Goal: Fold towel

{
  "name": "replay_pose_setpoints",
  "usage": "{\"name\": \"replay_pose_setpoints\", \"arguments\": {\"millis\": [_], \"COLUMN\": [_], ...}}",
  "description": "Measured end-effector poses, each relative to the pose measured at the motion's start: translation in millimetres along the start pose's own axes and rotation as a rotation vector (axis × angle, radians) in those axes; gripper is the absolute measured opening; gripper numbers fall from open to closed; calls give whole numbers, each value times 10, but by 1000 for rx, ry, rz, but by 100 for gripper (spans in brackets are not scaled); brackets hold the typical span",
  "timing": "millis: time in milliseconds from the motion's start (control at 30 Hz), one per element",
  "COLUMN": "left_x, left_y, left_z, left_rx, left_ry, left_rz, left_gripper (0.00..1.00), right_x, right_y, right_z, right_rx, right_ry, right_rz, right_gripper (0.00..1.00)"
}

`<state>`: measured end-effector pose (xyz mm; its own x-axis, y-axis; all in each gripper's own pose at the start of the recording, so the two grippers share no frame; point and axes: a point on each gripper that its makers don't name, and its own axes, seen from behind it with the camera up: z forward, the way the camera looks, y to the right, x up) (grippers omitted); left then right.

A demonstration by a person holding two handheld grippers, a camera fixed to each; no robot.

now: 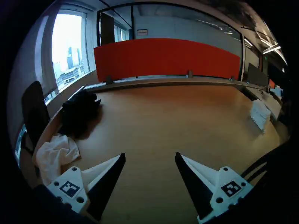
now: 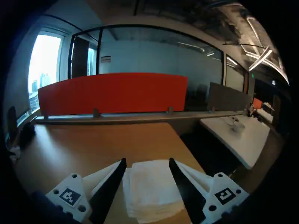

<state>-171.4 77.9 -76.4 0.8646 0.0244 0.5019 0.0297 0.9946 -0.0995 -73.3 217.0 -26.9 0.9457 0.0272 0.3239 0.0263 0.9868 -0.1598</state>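
Towel (image 1: pixel 54 155) crumpled at one end of a wooden desk (image 1: pixel 168 123), folded stack (image 1: pixel 260 114) at the other, both my grippers open.

In the left gripper view, my left gripper (image 1: pixel 150 154) hovers over bare wood with its fingers wide apart and nothing between them. The white towel lies in a heap at the desk's left edge, just beside a black bag (image 1: pixel 78 112). The stack of folded white towels sits well apart at the right edge. In the right gripper view, my right gripper (image 2: pixel 147 160) is spread too. There the stack (image 2: pixel 153 190) lies on the desk's corner, seen between the fingers; whether they touch it I cannot tell. An orange divider (image 2: pixel 112 93) runs along the desk's back.
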Motion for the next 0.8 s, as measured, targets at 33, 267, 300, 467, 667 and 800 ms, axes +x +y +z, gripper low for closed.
{"name": "replay_pose_setpoints", "arguments": {"millis": [33, 267, 300, 467, 667, 800], "left_x": [12, 124, 151, 275, 444, 607], "left_y": [-3, -21, -26, -60, -107, -149], "left_z": [3, 39, 43, 57, 61, 55], "left_rx": [0, 7, 9, 19, 32, 42], "left_ry": [2, 25, 32, 66, 112, 153], "left_rz": [-1, -8, -9, -14, -35, -47], "left_gripper": [99, 99, 99, 99, 99, 99], "right_x": [52, 372, 401, 489, 604, 653], "right_y": [-17, -98, -112, -212, -306, -386], "right_z": [-7, -11, -10, -9, -1, -10], "right_rx": [1, -9, -10, 3, 12, 20], "right_ry": [20, 140, 153, 187, 203, 204], "right_rz": [-4, -2, -2, -5, 2, -9], "right_gripper": [88, 88, 88, 92, 94, 98]}}
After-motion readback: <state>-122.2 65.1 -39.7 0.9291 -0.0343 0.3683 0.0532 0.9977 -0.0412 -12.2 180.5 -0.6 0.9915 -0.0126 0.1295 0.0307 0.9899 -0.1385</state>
